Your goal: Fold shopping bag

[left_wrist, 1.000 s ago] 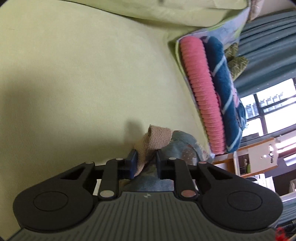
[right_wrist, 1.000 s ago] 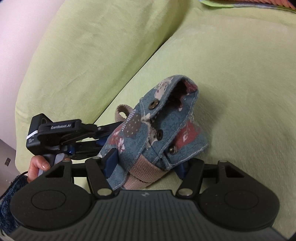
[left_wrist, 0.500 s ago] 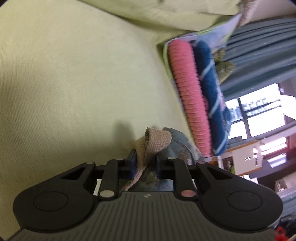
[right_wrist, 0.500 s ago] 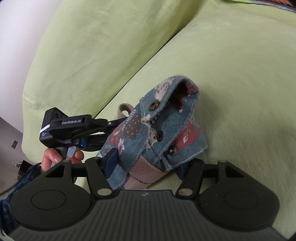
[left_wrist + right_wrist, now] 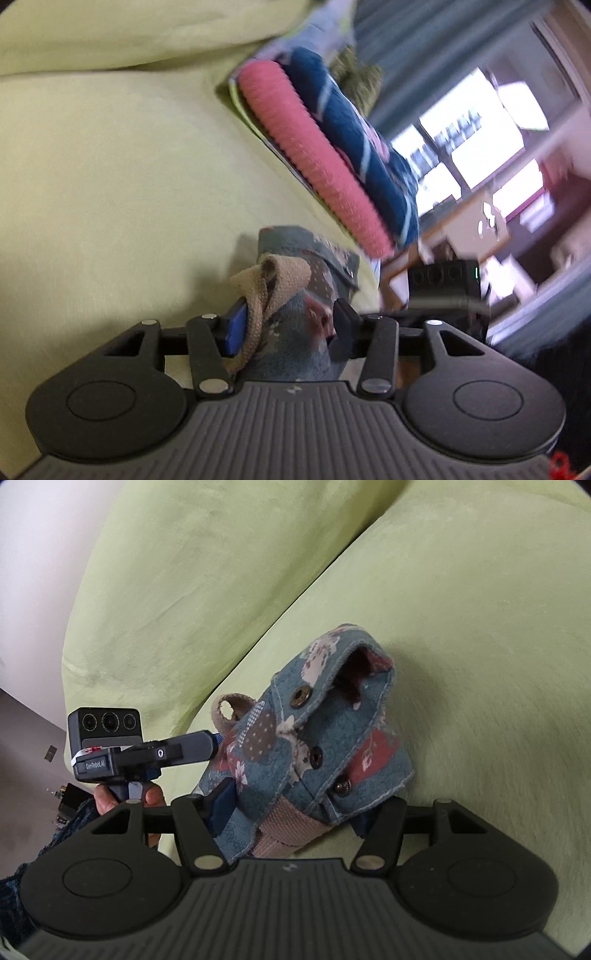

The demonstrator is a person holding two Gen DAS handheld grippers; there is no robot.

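Blue-grey denim on the shopping bag (image 5: 325, 738), patched with pale flowers, a brown dotted round and dull red pieces; dark metal snaps down its flap. Beige webbing for the strap (image 5: 284, 834). Pale yellow-green plush all over the sofa (image 5: 480, 627). Black plastic on the right hand-held gripper (image 5: 291, 812), with blue pads; the same black and blue on the left hand-held gripper (image 5: 288, 325). Ribbed coral pink on one folded towel (image 5: 314, 158), navy with thin pale stripes on the other (image 5: 354, 133). Grey-blue for the curtain (image 5: 424, 48).
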